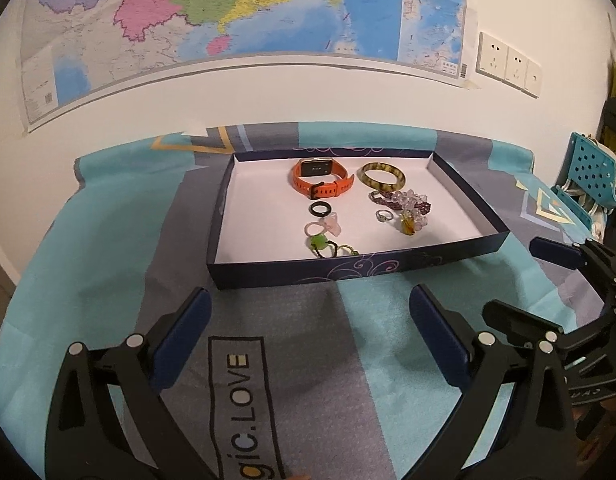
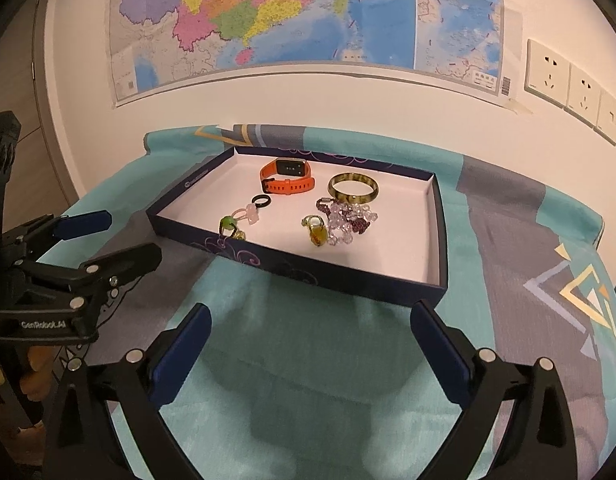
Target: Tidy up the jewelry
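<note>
Well, both grippers, left gripper (image 1: pixel 310 312) & right gripper (image 2: pixel 308 328), gape wide w/ nothing held, short of the shallow dark-blue cardboard tray (image 1: pixel 388 268). Inside it, the orange rubber-strap smartwatch (image 1: pixel 322 180) looks light, bendy; pinch the strap. The beads & rings look slippery.
</note>
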